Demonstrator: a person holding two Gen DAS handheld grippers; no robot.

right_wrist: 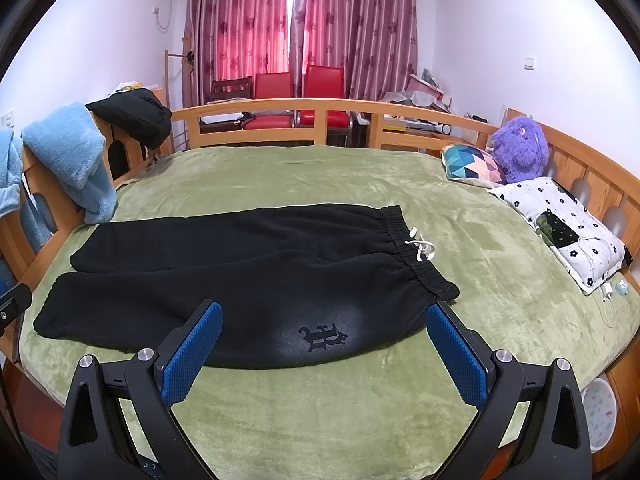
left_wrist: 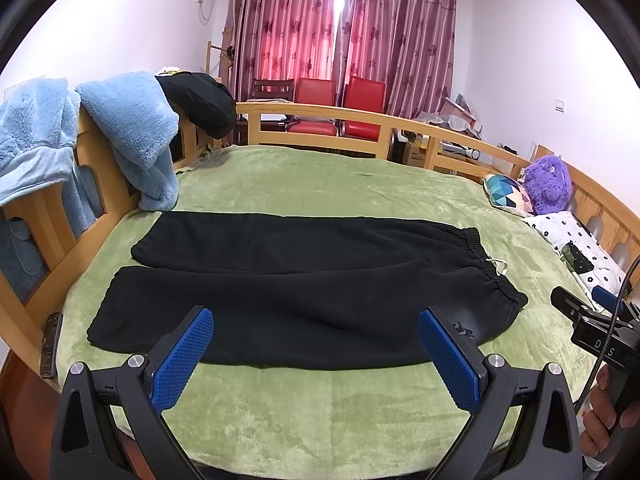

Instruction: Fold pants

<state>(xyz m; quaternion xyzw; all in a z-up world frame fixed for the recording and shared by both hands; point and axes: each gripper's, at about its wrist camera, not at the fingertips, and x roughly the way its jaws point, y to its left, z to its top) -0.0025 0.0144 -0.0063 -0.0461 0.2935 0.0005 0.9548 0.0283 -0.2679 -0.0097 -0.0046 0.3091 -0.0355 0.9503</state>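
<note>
Black pants [right_wrist: 248,276] flat on bed's green blanket [right_wrist: 320,176], unfolded, long axis left-right: waistband [right_wrist: 416,252] with white drawstring [right_wrist: 422,249] toward right, both leg cuffs toward left, legs side by side. Dark gothic-letter emblem [right_wrist: 323,337] on near leg by waist; letter unreadable. Left tongs [left_wrist: 316,354] spread wide, nothing between pads, hovering over near leg. Right tongs [right_wrist: 325,350] likewise agape, empty, over emblem area. Blue fleece [left_wrist: 132,136] draped on wooden bed rail [right_wrist: 320,106] left. Purple plush [right_wrist: 520,148] and pillows at right.
</note>
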